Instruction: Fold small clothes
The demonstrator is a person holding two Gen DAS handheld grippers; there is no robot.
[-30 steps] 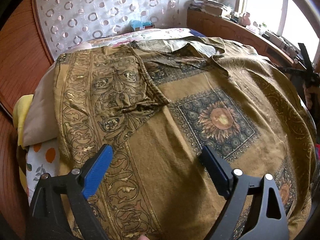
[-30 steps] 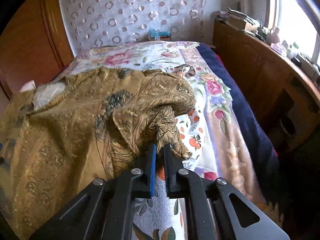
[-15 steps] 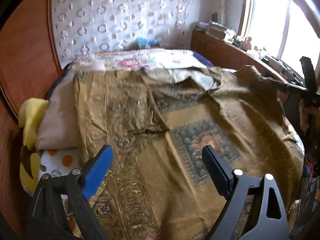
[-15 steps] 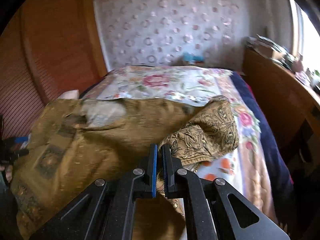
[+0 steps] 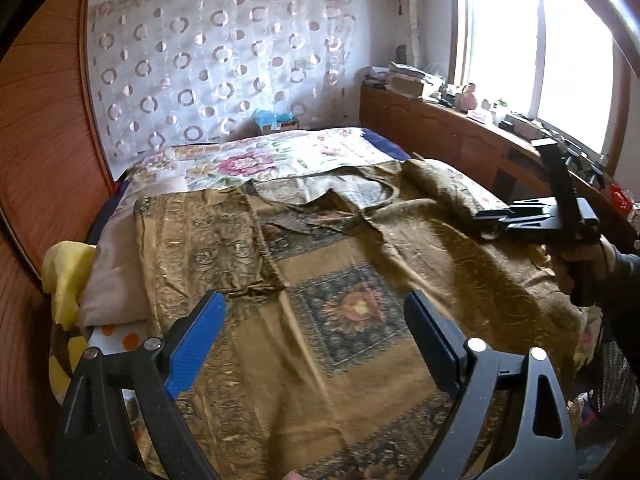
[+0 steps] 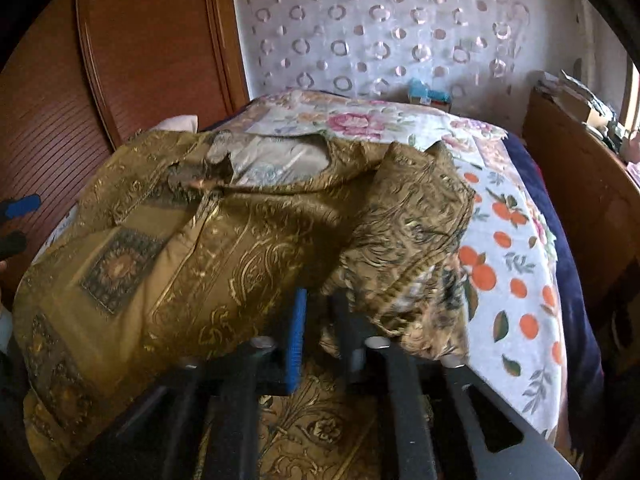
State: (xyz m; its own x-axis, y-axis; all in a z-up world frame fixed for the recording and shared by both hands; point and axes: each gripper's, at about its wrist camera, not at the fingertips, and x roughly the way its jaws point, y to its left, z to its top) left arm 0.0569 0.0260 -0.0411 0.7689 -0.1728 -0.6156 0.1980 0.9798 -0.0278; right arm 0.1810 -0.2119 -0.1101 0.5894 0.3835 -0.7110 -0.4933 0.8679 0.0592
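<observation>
The left gripper point(image 5: 312, 344) hangs above the near part of the garment point(image 5: 360, 280), its jaws spread wide with nothing between them; the blue pad point(image 5: 196, 344) sits at 8 o'clock in the left wrist view and the dark one at 4 o'clock. The right gripper point(image 6: 316, 320) has its jaws drawn narrow and pinched on a bunched fold of the garment's sleeve point(image 6: 404, 240), lifting that cloth off the bed; in the left wrist view this gripper point(image 5: 536, 216) shows at 3 o'clock, held in the person's right hand point(image 5: 576, 264).

The garment, a gold-brown top with dark ornament and a sun medallion point(image 5: 356, 308), lies spread across the bed point(image 5: 280, 156). Its long axis runs from 6 o'clock toward 12 o'clock in the left wrist view, neckline point(image 5: 328, 196) at the far end. One sleeve point(image 5: 208, 240) is folded flat over the body at 10 o'clock.

A pale pillow point(image 5: 112, 272) and a yellow cloth point(image 5: 68, 276) lie beside it at 9 o'clock. The sheet underneath bears an orange-fruit print point(image 6: 516, 264); farther off lies a floral quilt. A wooden wardrobe point(image 5: 44, 152) stands at 9 o'clock, a circle-patterned curtain point(image 5: 224, 60) at 12, a cluttered wooden ledge point(image 5: 448, 120) under a window point(image 5: 536, 48) at 2.
</observation>
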